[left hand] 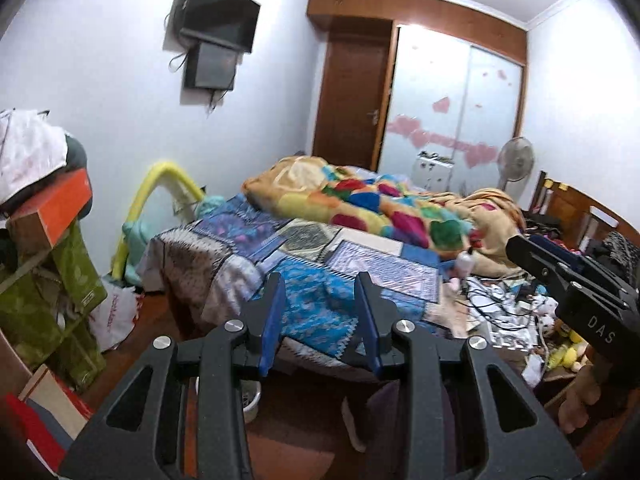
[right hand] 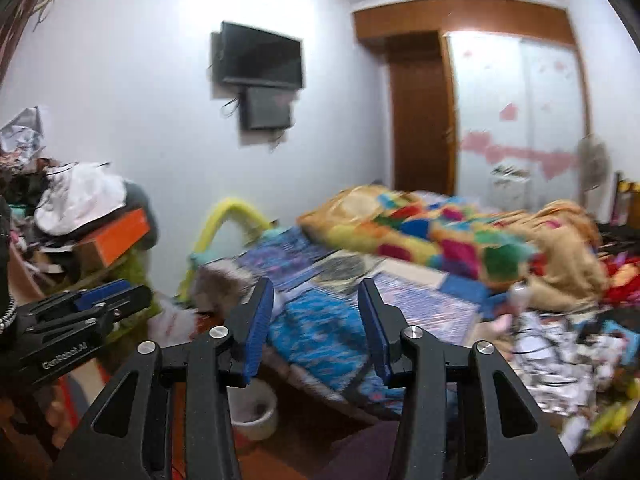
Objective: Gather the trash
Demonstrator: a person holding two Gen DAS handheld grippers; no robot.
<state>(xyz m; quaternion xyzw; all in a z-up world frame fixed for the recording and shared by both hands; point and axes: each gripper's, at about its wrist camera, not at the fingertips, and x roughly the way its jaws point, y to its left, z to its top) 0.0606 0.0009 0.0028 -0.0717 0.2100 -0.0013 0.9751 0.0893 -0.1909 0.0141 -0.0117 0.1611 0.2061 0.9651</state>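
One cluttered bed (left hand: 320,264) under a wall television (left hand: 220,12), wardrobe (left hand: 452,92) behind.

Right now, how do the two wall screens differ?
The larger black wall-mounted television sits on top, wide and tilted; the smaller dark screen below it is squarer and hangs lower, with loose cables trailing. Both are off, on the same white wall.

Both wrist views face the bed (left hand: 320,248) from its foot.

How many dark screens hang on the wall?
2: the larger screen is mounted high on the white wall, and the smaller screen hangs directly below it, touching its lower edge.
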